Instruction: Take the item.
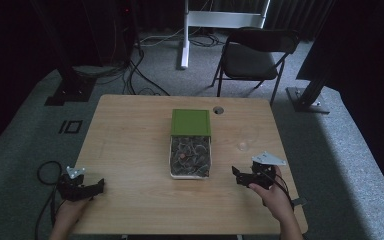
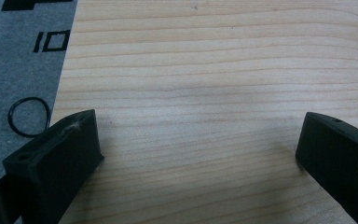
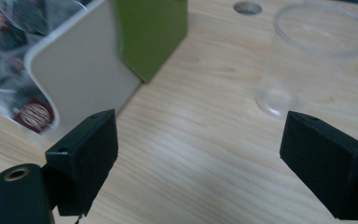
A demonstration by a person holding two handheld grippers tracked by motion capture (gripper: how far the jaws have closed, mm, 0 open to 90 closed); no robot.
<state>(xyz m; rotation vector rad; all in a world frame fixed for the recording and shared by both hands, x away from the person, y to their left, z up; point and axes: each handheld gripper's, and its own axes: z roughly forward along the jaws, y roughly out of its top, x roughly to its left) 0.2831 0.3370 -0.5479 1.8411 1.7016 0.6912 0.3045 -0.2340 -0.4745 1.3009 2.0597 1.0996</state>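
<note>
A white box full of small dark wrapped packets sits in the middle of the wooden table, with a green lid lying over its far half. A clear plastic cup stands to its right. My left gripper rests at the table's near left corner, open, with bare wood between its jaws. My right gripper sits near the front right, open, with nothing held. In the right gripper view the box, the lid and the cup lie ahead of the gripper.
A round cable hole is near the table's far edge. A black folding chair and a white stand are behind the table. Cables lie on the grey carpet at the left.
</note>
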